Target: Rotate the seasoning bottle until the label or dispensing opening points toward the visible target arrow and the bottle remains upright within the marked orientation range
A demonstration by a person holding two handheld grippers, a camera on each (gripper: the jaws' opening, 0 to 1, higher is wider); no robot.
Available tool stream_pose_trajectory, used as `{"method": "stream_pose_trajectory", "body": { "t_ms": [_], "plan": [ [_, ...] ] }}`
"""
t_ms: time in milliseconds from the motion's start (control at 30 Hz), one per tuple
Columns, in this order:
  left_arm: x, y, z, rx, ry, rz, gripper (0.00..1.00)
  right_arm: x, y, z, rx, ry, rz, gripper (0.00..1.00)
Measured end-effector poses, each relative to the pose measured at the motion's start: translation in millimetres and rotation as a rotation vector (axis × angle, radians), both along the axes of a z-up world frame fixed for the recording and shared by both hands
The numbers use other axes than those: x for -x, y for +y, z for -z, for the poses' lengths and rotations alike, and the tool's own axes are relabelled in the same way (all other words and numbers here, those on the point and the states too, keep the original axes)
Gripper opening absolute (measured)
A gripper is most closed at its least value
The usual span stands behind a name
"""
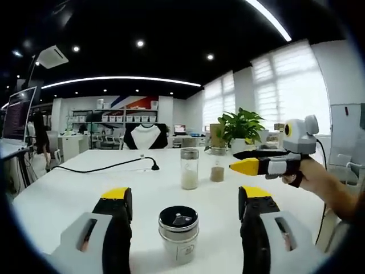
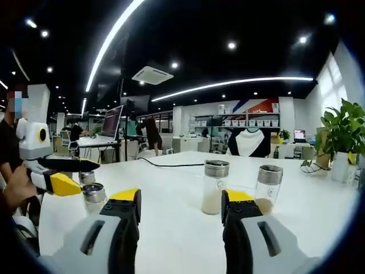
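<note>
so the left claw (image 1: 185,208) sits wide open with nothing in it, and the seasoning bottle (image 1: 178,231) stands upright on the white surface (image 1: 68,188) right between its two jaws, not touching either one. it's a short jar with a metal collar and a dark dispensing top facing up (there's a little label on the front but it's too small to read).

beyond the seasoning bottle, further across the surface, stand two taller glass shakers: one with white stuff (image 1: 189,169) and, just beside it, one with brown stuff (image 1: 217,165). past those is a potted plant (image 1: 242,128), and a black cable (image 1: 108,165) snakes over the surface off to the side of the white shaker.

the right claw (image 2: 179,205) is spread open and empty too, held up in the air. in the right gripper view the white shaker (image 2: 214,187) sits just past its jaws, the brown one (image 2: 267,188) partly behind one yellow tip. the seasoning bottle (image 2: 94,197) shows beside the jaw on the other side, with the left claw hovering over it in a person's hand (image 2: 17,191).
</note>
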State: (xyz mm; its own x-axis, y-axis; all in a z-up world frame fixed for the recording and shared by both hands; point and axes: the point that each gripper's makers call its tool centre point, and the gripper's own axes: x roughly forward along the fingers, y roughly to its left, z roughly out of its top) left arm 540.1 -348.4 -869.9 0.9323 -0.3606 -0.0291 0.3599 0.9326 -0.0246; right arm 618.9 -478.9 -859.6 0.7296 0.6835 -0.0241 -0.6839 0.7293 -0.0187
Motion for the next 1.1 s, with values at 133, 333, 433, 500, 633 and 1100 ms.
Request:
{"method": "stream_pose_trajectory", "body": {
  "t_ms": [133,333,433,500,633,1100],
  "plan": [
    [2.3,-1,-0.8,0.001,0.003,0.010,0.80,-13,5,-4.4,-0.010,0.010,-0.025,0.56],
    [5.7,-2,-2.6,0.007,0.007,0.018,0.80,-37,9,-8.1,0.012,0.009,-0.028,0.55],
    [8.3,-2,-4.9,0.012,0.008,0.025,0.80,-50,9,-5.8,0.021,0.024,-0.025,0.54],
    [9.1,-1,-5.5,0.012,0.006,0.025,0.80,-58,10,-5.1,0.025,0.032,-0.022,0.54],
    [10.4,3,-6.0,0.018,0.004,0.021,0.80,-72,12,-3.2,0.042,0.036,-0.007,0.54],
    [9.6,-3,-3.5,0.019,0.014,0.036,0.80,-111,23,2.8,0.060,0.047,0.017,0.50]
  ]
}}
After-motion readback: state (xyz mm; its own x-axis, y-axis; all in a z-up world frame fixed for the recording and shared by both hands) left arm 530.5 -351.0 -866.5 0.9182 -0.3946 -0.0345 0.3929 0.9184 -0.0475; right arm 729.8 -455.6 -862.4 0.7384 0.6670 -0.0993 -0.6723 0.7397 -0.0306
